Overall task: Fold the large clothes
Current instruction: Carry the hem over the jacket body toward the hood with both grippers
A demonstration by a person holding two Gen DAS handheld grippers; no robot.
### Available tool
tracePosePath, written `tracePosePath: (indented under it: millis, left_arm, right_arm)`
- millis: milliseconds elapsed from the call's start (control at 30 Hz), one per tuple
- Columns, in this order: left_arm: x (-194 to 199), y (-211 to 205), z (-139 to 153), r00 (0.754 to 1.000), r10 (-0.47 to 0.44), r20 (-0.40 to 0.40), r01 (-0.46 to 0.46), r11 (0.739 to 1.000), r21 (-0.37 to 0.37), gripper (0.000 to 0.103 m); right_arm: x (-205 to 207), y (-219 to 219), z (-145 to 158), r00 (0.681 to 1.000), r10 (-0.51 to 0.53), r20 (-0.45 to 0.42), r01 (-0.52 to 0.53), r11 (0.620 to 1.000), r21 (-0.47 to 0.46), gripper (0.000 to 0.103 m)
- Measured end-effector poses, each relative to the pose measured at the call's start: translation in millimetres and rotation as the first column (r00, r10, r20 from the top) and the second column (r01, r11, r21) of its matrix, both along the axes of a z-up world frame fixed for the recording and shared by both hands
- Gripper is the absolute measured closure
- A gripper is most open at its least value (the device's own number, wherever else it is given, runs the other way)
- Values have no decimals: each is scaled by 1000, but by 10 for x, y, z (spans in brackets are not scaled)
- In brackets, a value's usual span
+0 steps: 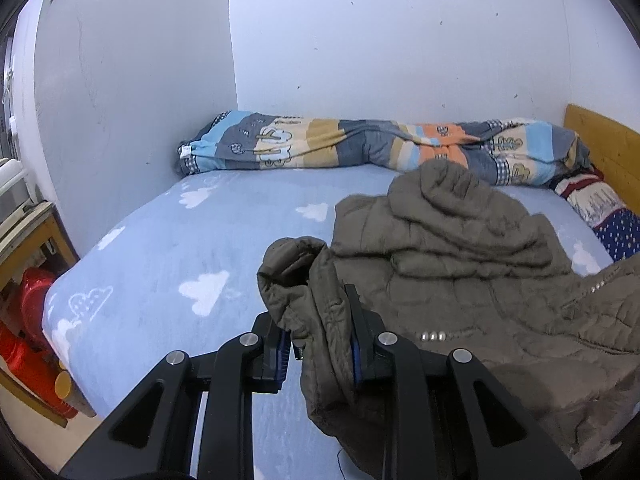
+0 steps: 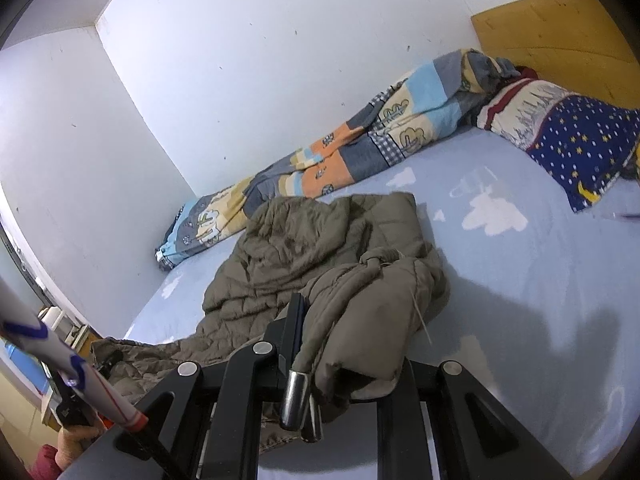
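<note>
An olive-brown quilted jacket [image 1: 440, 248] lies crumpled on the light blue cloud-print bed sheet [image 1: 160, 240]. My left gripper [image 1: 320, 344] is shut on a bunched edge of the jacket, and the fabric rises in a roll above the fingers and hangs below them. In the right wrist view the same jacket [image 2: 304, 248] spreads toward the far wall. My right gripper [image 2: 332, 344] is shut on another part of the jacket's edge. Its left finger [image 2: 294, 328] shows, while the cloth drapes over the right one. A metal zipper pull [image 2: 296, 400] dangles from the held edge.
A rolled patchwork quilt [image 1: 340, 144] lies along the far wall. A star-print pillow [image 2: 580, 140] rests by the wooden headboard [image 2: 560, 28]. Beside the bed's left edge stand a wooden table [image 1: 36, 224] and red items [image 1: 28, 328]. A person's hand [image 2: 76, 440] shows at bottom left.
</note>
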State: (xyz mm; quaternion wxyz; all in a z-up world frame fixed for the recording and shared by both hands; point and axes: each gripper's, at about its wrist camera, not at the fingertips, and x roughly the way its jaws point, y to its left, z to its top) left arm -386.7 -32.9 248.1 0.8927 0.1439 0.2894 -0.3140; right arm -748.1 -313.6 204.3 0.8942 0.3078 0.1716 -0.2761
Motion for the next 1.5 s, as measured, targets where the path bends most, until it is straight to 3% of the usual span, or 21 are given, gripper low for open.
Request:
tracePosePath:
  millis: [267,467,567,633,700,967,1167,1267,1400,1500]
  left_arm:
    - [317,-407,229,1000,-5,12,5,1000,-23,80]
    - [743,-932,369,1000,-4,-9,4,999,-43,77]
    - [1025,-1240,398,1000,-2,-20,1,999,-47,71]
    - [1254,-1428,423,1000,12,8,-11,999,-46,55]
    - [1448,-1569,457,998,26,57,-24,999,-45,47]
    - [2115,-1911,364,993,81,92,-83,996,17,46]
    - [2134,-2059,129,996,55,75,-57,998,31,45]
    - [2043,-2257,-102,999,-13,31,12,998,56,45]
    - [1892,-2625,-478,992,-118,-42,121,988,93,45]
    - [1929,-2878,-778,992,-107,-63,116,980,163,45]
  right_arm:
    - [342,-332,275,1000,6,16,-6,1000,-12,87]
    - [752,-796,418,1000,-3,19,3,1000,-8,87]
    - [970,-1082,439,1000,-7,10,7,1000,-6,87]
    - [1127,-1283,426,1000,-10,-6,10,1000,-12,87]
    - [1296,-1506,366,1000,-18,-23,18,1000,-7,87]
    - [1951,-2331,-79,993,-75,-91,82,993,82,87]
    - [2383,-2905,-453,978,-131,-163,153,979,136,87]
    - [2462,-3024,-547,971,-139,-194,170,974,152,87]
    - [2561,-3297,-768,972,-120,-203,177,939,294,82]
    - [2518,-3348,-767,979,-106,-174,160,929,334,76]
